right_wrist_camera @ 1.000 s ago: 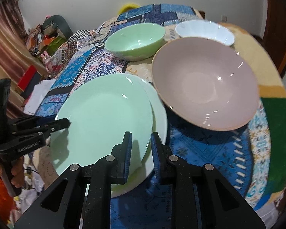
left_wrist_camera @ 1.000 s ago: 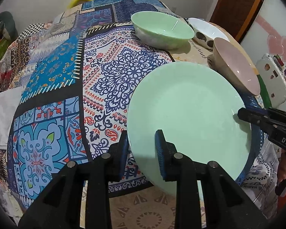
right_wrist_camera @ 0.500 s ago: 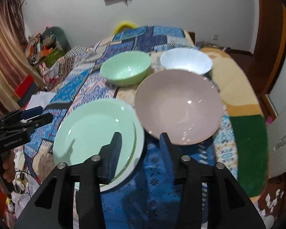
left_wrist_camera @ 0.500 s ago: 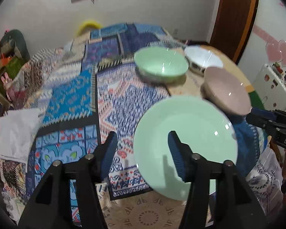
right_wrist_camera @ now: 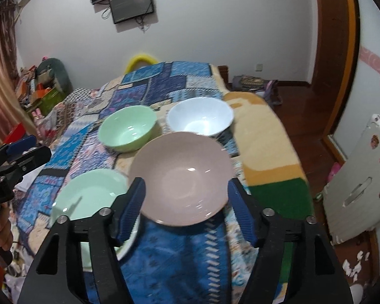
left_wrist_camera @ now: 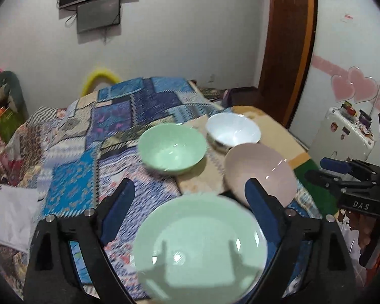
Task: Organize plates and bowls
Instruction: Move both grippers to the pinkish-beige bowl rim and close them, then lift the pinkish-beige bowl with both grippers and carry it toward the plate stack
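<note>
Left wrist, green plate (left_wrist_camera: 200, 248) below opening gripper (left_wrist_camera: 190, 207)

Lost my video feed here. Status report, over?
Both tools open, empty, jaws just opened: left tool, right tool. Green plate down on white plate. Three bowls loose; pink bowl nearest. Nothing blocking.

Quilted bed (right_wrist_camera: 190, 76), plates (left_wrist_camera: 200, 243), three bowls (right_wrist_camera: 182, 174)

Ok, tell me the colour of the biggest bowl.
Dusty pink: the biggest bowl shows best in the right wrist view.
</note>
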Action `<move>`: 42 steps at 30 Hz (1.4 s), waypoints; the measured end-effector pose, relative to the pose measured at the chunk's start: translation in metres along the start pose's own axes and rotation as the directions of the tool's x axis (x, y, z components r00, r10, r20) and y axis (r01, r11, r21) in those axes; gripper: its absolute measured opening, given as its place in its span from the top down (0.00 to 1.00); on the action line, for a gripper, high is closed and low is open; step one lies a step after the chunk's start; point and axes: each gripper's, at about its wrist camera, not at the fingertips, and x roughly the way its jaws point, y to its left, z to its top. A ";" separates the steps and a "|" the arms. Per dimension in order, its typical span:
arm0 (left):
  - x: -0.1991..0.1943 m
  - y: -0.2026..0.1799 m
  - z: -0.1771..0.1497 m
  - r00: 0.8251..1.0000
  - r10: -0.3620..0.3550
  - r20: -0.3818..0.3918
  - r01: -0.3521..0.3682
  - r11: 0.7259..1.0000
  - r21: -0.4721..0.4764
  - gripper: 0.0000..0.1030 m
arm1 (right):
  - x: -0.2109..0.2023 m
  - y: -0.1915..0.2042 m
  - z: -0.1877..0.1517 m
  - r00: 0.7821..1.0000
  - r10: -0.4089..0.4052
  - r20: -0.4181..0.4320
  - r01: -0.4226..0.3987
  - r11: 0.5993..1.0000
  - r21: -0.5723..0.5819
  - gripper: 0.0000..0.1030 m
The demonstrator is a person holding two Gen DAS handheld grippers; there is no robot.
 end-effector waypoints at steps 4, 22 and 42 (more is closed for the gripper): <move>0.026 -0.013 0.006 0.999 -0.044 -0.025 0.044 0.999 -0.003 0.12 | 0.007 -0.011 0.001 1.000 -0.024 0.000 0.024 1.000 0.006 0.35; 0.154 -0.038 -0.001 0.937 -0.125 -0.326 0.117 0.992 -0.044 0.17 | 0.069 -0.052 -0.016 0.994 0.029 -0.109 -0.013 0.990 0.144 0.38; 0.183 -0.053 -0.009 0.899 -0.153 -0.410 0.144 0.988 -0.053 0.82 | 0.086 -0.055 -0.023 0.975 0.144 -0.172 -0.107 0.972 0.209 0.79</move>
